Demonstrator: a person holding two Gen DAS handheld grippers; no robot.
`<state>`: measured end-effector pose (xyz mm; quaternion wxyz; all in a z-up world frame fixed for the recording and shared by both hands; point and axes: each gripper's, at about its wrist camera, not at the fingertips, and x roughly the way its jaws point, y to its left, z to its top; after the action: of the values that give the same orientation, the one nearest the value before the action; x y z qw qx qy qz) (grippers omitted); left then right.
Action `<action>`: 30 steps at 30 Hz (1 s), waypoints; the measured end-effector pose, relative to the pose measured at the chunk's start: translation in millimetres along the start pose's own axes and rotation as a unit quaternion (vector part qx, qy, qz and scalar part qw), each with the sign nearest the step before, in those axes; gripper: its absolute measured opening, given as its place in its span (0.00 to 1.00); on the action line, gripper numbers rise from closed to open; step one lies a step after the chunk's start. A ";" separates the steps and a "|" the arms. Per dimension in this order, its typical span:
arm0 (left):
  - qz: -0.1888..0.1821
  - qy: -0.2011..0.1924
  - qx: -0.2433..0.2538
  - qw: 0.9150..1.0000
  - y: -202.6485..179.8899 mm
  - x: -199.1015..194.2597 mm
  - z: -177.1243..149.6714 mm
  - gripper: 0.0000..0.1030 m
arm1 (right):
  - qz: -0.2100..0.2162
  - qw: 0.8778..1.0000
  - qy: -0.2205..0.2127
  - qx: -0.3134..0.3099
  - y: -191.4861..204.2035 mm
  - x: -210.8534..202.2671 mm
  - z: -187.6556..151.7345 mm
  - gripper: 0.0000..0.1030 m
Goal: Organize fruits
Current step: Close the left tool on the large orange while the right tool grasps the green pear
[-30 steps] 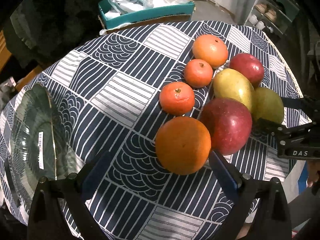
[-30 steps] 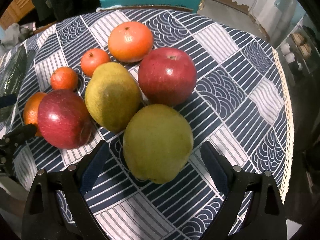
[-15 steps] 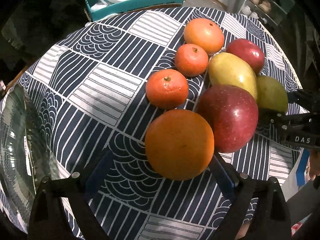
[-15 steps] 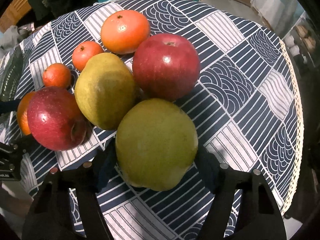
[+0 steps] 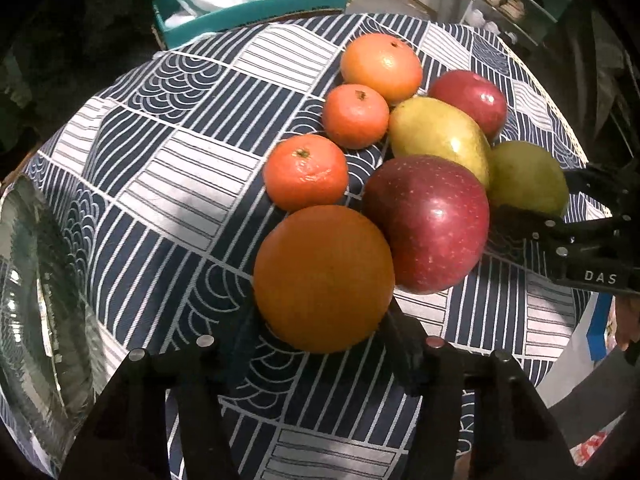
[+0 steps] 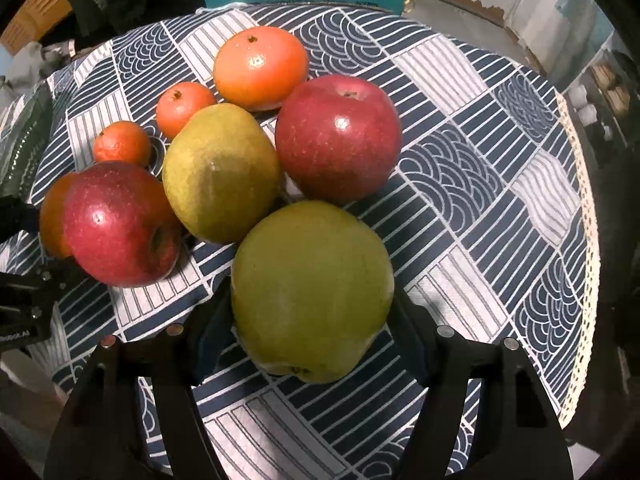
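Observation:
My left gripper [image 5: 320, 344] is shut on a large orange [image 5: 324, 278] at the near end of a fruit cluster. My right gripper [image 6: 312, 336] is shut on a green pear [image 6: 312, 288], which also shows in the left wrist view [image 5: 528, 178]. Between them lie a red apple [image 5: 426, 222], a yellow-green mango [image 5: 438, 138], a second red apple [image 6: 338, 144], two tangerines [image 5: 306, 178] [image 5: 355, 116] and a pale orange [image 5: 381, 67]. All rest on the patterned tablecloth [image 5: 180, 152].
A glass plate [image 5: 36, 312] sits at the table's left edge. A teal box [image 5: 248, 4] with plastic bags stands beyond the far edge. The right edge of the table [image 6: 580, 240] has a lace trim.
Both grippers moved forward and closed: the left one onto the large orange, the right one onto the green pear.

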<state>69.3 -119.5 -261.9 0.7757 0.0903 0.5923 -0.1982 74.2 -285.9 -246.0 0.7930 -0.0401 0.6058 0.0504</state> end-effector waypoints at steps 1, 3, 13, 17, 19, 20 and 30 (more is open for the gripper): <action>0.000 -0.003 -0.001 1.000 1.0 -1.5 0.1 0.56 | 0.000 1.000 -0.004 0.001 2.3 -3.3 -5.9 0.70; 0.004 -0.010 -0.004 1.000 2.2 -7.0 0.2 0.55 | -0.001 1.000 -0.013 0.004 0.6 -10.4 -4.9 0.70; 0.004 -0.049 -0.018 0.999 6.4 -40.5 3.9 0.28 | 0.005 0.998 -0.069 0.012 -0.2 -45.3 0.1 0.70; 0.003 -0.048 -0.021 0.999 8.1 -37.8 5.5 0.28 | 0.006 0.998 -0.069 0.012 1.7 -52.2 -5.1 0.70; 0.006 -0.052 -0.016 0.999 6.2 -37.0 4.8 0.33 | 0.006 0.998 -0.064 0.010 1.2 -50.9 -8.4 0.70; 0.005 -0.049 -0.014 0.999 5.6 -35.4 4.0 0.42 | 0.007 0.998 -0.062 0.010 1.7 -49.3 -8.8 0.70; -0.002 -0.019 -0.017 1.000 11.3 -6.3 5.4 0.62 | 0.018 0.998 -0.060 0.017 -2.0 -46.5 -8.6 0.70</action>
<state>77.4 -110.0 -255.4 0.7879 0.0722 0.5808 -0.1915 54.1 -290.4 -203.3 0.8275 -0.0123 0.5584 0.0566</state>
